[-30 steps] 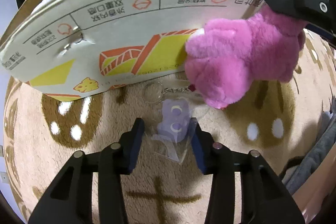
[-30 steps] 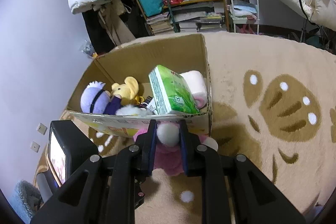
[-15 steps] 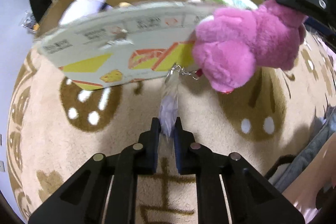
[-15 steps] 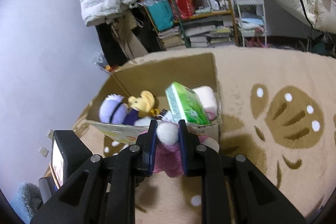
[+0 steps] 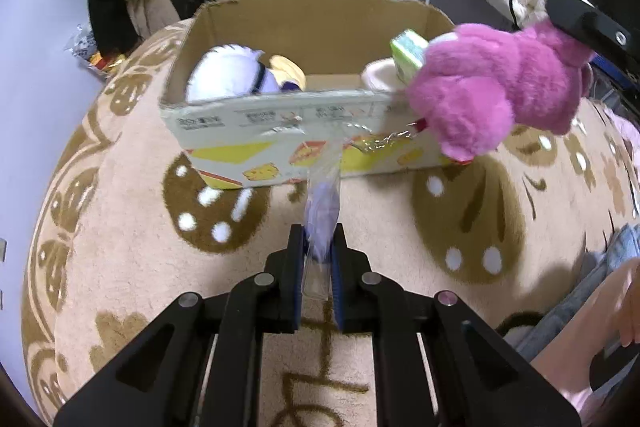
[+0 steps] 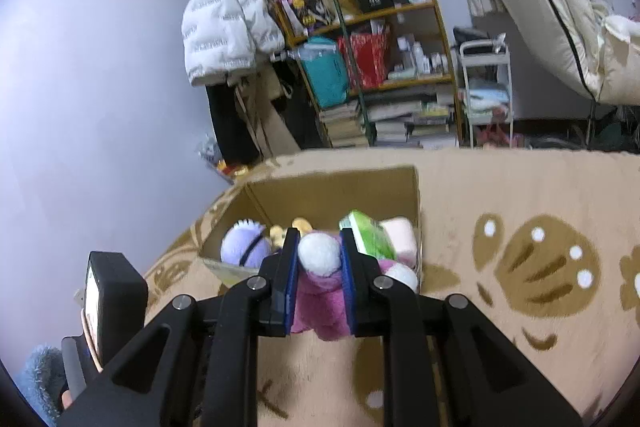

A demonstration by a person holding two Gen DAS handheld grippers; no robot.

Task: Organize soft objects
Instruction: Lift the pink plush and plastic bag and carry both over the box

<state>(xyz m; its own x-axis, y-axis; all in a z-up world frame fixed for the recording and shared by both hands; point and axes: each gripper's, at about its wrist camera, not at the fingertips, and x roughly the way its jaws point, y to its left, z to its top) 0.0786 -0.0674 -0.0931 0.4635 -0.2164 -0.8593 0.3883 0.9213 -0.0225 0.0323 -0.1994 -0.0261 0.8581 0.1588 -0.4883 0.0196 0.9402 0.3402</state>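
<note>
- The left gripper is closest. Its fingers pinch a clear plastic charm with a pale purple figure inside.
- The charm looks thin, light and a bit slippery, so a flat pinch on its wide faces is a good hold.
- A small metal chain runs from the charm up to the pink plush toy. The two are joined, so I think they must travel together, or the chain will tug.
- The right gripper has its fingers pressed onto the pink plush toy, beside a white fluffy ball on it. The toy hangs in the air above the beige rug.
- The toy looks soft, squishy and light. It will not break, and a squeeze on a thick part should hold it well.
- Just behind the toy stands the cardboard box, open on top. Inside are a purple and white plush, a green tissue pack and a pale roll.
- Far back stands a messy shelf.
</note>
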